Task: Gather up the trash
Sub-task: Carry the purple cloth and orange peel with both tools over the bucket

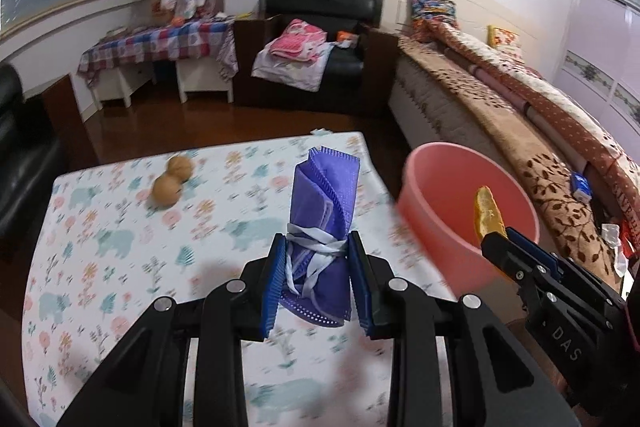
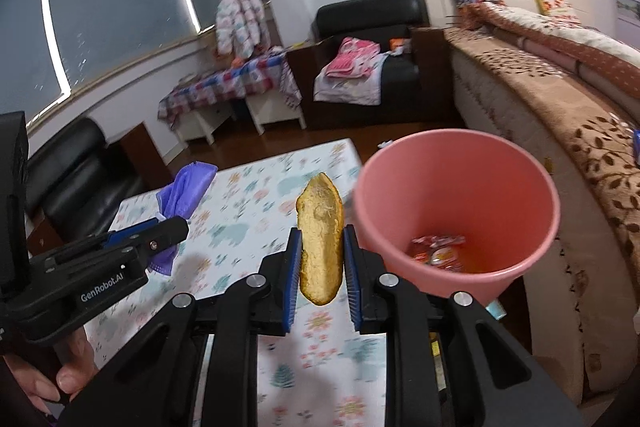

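A bedroom holds a surface in floral cloth, over which the left wrist view shows the left gripper clenched on a rolled purple mask, long axis upright, the pink bin off to its right. In the right wrist view the right gripper grasps an upright peel, the bin's mouth just to its right, so I judge this arm the nearer.
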